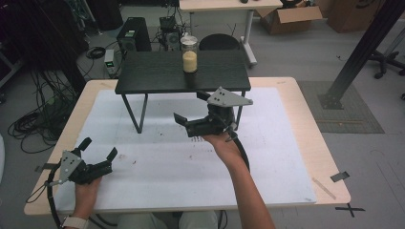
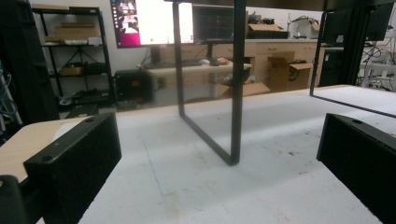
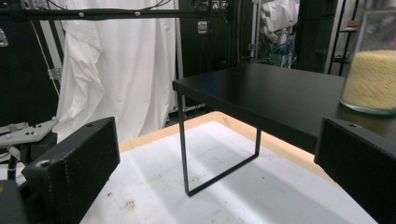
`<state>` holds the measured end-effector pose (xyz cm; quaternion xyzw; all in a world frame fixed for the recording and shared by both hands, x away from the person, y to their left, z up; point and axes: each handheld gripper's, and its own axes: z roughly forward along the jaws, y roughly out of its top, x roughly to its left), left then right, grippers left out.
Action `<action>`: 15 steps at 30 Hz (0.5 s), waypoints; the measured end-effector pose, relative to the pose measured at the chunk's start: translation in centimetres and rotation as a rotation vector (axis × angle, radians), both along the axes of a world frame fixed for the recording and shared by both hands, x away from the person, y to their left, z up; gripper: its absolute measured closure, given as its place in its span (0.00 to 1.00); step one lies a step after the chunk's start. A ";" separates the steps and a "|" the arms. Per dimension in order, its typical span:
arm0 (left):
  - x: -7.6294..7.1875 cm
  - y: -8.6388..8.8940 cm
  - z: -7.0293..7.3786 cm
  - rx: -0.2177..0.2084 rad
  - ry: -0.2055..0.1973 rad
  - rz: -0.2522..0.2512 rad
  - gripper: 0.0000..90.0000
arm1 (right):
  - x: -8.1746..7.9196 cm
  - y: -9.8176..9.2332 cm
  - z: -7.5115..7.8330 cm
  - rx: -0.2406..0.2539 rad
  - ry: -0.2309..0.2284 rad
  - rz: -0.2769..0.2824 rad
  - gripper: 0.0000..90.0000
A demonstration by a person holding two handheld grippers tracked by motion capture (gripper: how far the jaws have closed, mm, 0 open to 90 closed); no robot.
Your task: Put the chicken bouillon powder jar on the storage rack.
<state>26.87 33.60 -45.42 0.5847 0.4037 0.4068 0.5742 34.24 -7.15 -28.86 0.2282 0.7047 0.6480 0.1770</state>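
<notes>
A glass jar [image 1: 189,54] half full of pale yellow grains stands on a small black raised shelf [image 1: 157,76] at the back of the table; the jar [image 3: 373,70] also appears at the right edge of the right gripper view, on the shelf top [image 3: 275,98]. My right gripper [image 1: 191,109] hovers open just in front of the shelf, below the jar, with nothing between its jaws. Near the front left corner my left gripper [image 1: 99,148] rests low over the white mat, open and holding nothing. The shelf's black leg frame [image 2: 233,93] stands ahead of it.
A white mat [image 1: 191,162] covers most of the wooden table [image 1: 329,162]. Beyond the table are computer towers [image 1: 133,34], cable bundles [image 1: 28,124], a second desk and cardboard boxes [image 1: 286,19]. A black post [image 1: 363,47] slants at right.
</notes>
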 end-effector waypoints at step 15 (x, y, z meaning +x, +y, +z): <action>0.0 0.0 0.0 0.001 0.002 0.001 0.00 | -1.5 -3.0 -3.1 0.012 0.007 -0.057 0.00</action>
